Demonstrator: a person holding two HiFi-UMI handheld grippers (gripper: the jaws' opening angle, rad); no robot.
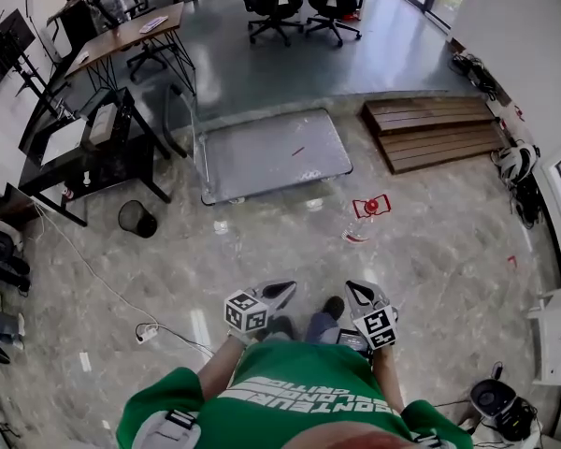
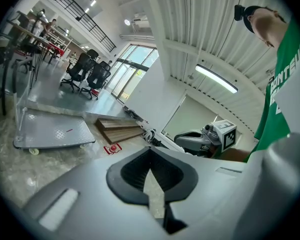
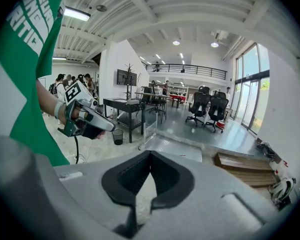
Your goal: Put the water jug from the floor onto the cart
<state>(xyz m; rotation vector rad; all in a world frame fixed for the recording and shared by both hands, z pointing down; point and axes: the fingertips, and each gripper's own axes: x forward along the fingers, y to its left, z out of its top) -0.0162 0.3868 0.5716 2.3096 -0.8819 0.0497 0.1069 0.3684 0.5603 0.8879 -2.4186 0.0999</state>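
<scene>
The water jug (image 1: 364, 219) is clear with a red cap and handle and stands on the marble floor in front of me, slightly right. The left gripper view shows the jug (image 2: 112, 148) as a small red shape. Beyond it is the cart (image 1: 273, 153), a low grey platform on wheels with a push bar at its left end, also seen as the cart (image 2: 50, 131) and the cart (image 3: 176, 147). My left gripper (image 1: 286, 292) and right gripper (image 1: 354, 292) are held close to my body, well short of the jug. Both have their jaws together with nothing between them.
A wooden step platform (image 1: 435, 131) lies at the right of the cart. A black bin (image 1: 137, 218) and a black desk (image 1: 84, 152) stand at the left. A cable with a power strip (image 1: 148, 332) runs across the floor near my left. Office chairs (image 1: 299, 3) stand on the raised floor behind.
</scene>
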